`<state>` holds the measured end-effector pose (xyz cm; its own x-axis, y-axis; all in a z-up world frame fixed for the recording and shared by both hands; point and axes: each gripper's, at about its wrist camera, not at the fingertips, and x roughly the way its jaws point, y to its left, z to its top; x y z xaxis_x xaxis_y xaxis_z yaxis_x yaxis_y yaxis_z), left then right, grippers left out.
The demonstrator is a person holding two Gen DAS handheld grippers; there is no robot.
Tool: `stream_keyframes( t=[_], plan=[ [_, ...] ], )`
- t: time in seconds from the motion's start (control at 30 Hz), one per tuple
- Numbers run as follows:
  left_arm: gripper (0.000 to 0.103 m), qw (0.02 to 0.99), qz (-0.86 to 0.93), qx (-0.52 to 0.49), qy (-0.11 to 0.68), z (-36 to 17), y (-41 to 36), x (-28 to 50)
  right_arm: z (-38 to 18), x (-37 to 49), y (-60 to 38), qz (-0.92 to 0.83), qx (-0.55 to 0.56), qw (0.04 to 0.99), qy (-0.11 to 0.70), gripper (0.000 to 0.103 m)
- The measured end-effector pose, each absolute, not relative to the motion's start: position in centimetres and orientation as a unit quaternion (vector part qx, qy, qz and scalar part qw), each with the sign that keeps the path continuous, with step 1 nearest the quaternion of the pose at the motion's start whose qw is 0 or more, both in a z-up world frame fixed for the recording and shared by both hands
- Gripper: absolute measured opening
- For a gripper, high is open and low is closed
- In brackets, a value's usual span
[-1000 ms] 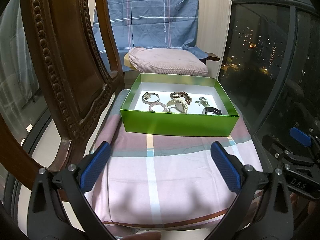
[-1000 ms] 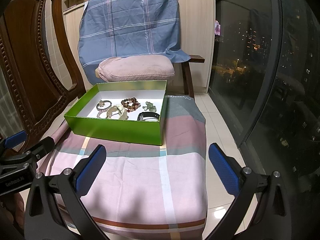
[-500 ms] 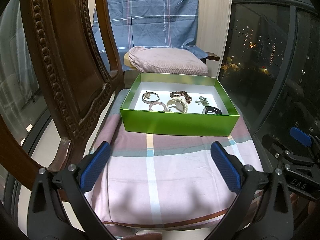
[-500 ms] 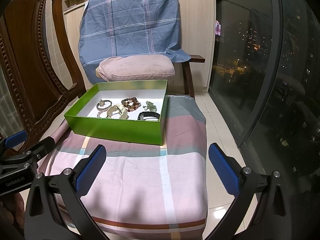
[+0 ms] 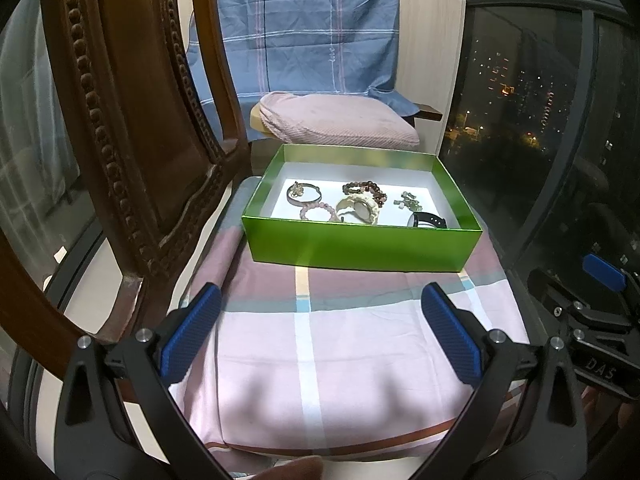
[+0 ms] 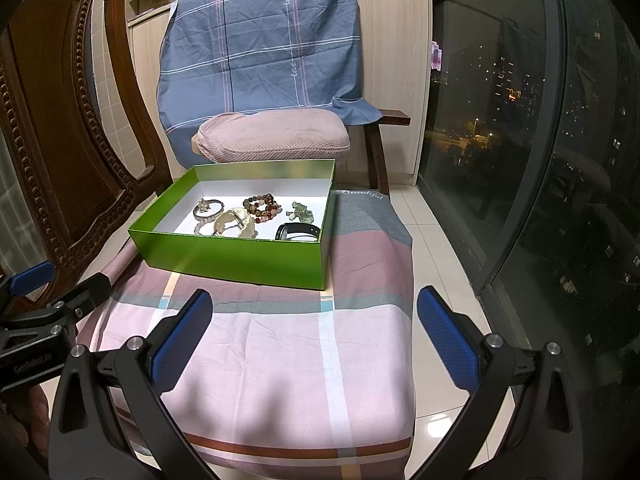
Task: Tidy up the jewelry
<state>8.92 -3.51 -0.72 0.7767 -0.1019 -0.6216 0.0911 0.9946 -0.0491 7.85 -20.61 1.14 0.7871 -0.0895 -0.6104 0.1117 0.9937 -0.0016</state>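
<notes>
Your left claw (image 5: 320, 334) hangs with its blue pads spread wide and nothing between them, low over the pink plaid cloth (image 5: 340, 340) that covers the seat. Your right claw (image 6: 314, 334) is likewise spread wide and holds nothing, beside the left one and over the same cloth. The green box (image 6: 240, 254) sits farther back on the cloth, well apart from both claws, lid off. Inside, on its white floor, lie a silver bangle (image 6: 208, 207), a pale pink bead bracelet (image 5: 317, 211), a cream bracelet (image 5: 357, 210), a dark red-brown bead bracelet (image 6: 261, 207), a small cluster of green pieces (image 6: 301, 211) and a black band (image 6: 298, 233) at the near right corner. A carved wooden chair back (image 5: 132, 128) stands left of the box, and a pink cushion (image 6: 272, 136) lies behind it.
</notes>
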Motion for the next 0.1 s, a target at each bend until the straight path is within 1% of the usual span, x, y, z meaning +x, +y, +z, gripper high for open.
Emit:
stream_keyframes(
  t=[0.1],
  plan=[
    [0.099,0.942,-0.052,-0.008,0.332,-0.76,-3.47,8.99,1.13,7.85,-20.62,-0.053,0.017,0.945,0.322,0.1]
  ],
)
